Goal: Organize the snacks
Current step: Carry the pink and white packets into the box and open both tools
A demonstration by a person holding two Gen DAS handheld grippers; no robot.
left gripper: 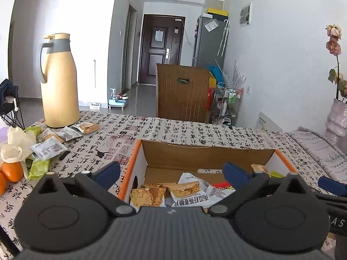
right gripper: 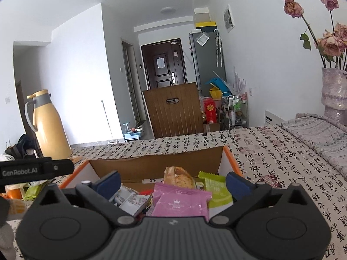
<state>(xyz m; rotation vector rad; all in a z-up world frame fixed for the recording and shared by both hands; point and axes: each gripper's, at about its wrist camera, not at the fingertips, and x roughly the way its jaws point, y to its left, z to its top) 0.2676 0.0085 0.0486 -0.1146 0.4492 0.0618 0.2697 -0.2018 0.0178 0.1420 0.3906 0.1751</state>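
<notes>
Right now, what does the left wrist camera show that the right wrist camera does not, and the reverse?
Only the left wrist view shows the oranges and the loose snack packets lying on the tablecloth beside the flask. Only the right wrist view shows a pink packet on top inside the box, between the open right tool. Both show the cardboard box, the yellow flask and the vase of roses. The left tool is also open, over the box.

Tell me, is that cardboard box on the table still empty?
No, the cardboard box already holds several snacks, among them a pink packet and a green packet.
</notes>
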